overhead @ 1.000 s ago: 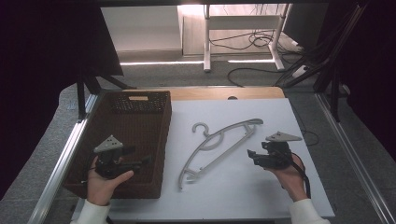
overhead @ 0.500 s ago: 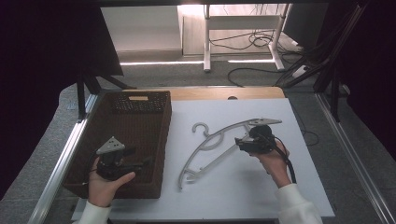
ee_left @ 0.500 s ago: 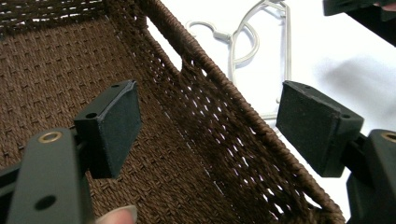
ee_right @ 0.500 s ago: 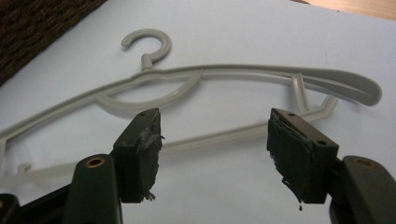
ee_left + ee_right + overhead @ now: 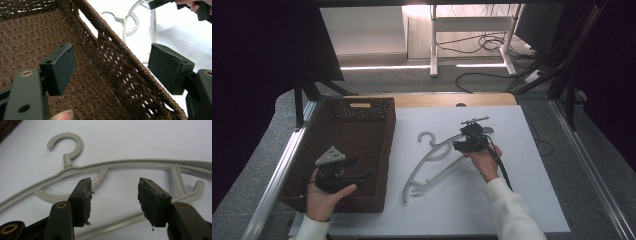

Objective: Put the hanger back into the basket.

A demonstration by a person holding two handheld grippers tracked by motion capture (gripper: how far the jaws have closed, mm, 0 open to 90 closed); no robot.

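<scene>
Your left gripper (image 5: 362, 176) hangs wide open, holding nothing, over the bare-floored brown basket (image 5: 377, 107). At its three o'clock, your right gripper (image 5: 458, 145), also open and empty, hovers above the hanger (image 5: 432, 160).

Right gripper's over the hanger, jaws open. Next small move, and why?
Probably ease the right gripper forward and down until the jaws straddle the hanger at its upper arm, then close. The jaws stand open just short of that arm with nothing between them; the hanger lies flat on the white table.
</scene>
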